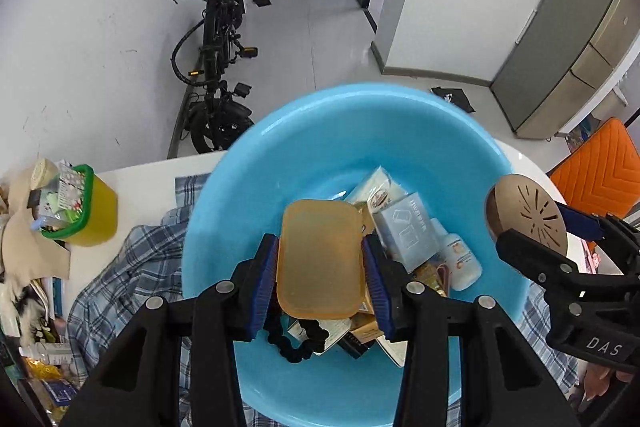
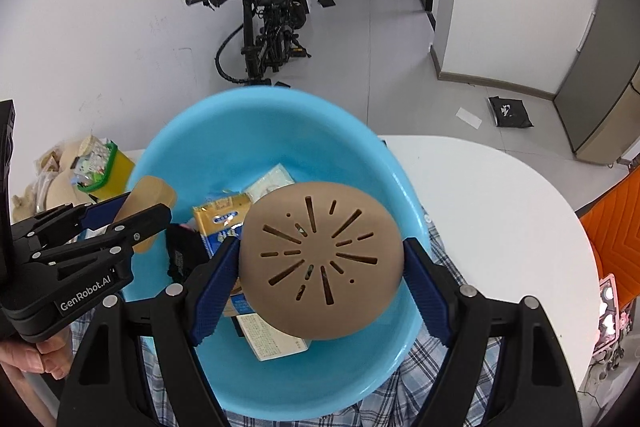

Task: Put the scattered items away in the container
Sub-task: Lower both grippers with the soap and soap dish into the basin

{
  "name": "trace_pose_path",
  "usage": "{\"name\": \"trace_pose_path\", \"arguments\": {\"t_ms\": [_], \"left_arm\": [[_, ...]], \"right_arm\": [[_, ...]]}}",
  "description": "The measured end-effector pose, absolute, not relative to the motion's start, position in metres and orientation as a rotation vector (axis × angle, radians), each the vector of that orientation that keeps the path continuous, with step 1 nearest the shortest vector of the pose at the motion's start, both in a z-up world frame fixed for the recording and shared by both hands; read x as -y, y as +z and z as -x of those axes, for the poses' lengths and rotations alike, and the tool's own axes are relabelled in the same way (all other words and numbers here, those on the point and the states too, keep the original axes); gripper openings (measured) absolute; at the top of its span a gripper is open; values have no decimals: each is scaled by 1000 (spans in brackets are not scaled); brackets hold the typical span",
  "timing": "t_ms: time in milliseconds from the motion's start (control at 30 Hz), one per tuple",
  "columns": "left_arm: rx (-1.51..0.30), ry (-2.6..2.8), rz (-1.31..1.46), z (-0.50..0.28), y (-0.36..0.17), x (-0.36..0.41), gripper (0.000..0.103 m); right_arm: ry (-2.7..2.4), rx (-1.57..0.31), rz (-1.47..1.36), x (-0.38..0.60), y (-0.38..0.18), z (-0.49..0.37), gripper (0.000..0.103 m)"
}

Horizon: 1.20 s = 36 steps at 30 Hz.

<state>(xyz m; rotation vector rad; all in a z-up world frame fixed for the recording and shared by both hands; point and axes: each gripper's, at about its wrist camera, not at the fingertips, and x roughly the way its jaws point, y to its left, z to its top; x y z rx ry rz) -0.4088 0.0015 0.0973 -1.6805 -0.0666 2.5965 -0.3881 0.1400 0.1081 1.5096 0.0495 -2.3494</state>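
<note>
My left gripper (image 1: 321, 259) is shut on an amber translucent rectangular box (image 1: 320, 259) and holds it over the blue basin (image 1: 248, 163). My right gripper (image 2: 322, 261) is shut on a round tan lid with slots (image 2: 322, 259), also above the basin (image 2: 180, 147). Each gripper shows in the other's view: the right one with the lid (image 1: 526, 217) at the right, the left one with the amber box (image 2: 150, 203) at the left. Inside the basin lie small cartons, a white bottle (image 1: 460, 259), a black scrunchie (image 1: 296, 343) and a yellow packet (image 2: 220, 219).
The basin rests on a blue checked cloth (image 1: 120, 275) on a white table (image 2: 500, 207). A yellow-and-green tub (image 1: 80, 207) full of small items stands at the left among clutter. An orange chair (image 1: 600, 171) is at the right, a black bike (image 1: 216, 67) by the wall.
</note>
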Motion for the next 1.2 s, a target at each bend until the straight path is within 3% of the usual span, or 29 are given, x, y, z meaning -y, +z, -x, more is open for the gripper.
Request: {"name": "trace_pose_path", "arguments": {"t_ms": [633,1000,1133,1200], "left_arm": [[86,2527,1764,418,38,7,45],[84,2543,1719,419,38,4,45],[68,2579,1663,416,47,6,65],[73,2591,1633,414,53,8,65]], "right_arm": [[-2303,-59,-1581,-120,59,398,79],[-2301,-61,-1588,-116,52,396,79],[-2314,-62,-1582,-116,55,396,79],[-2314,-79,-1578,-113,56,395,79]]}}
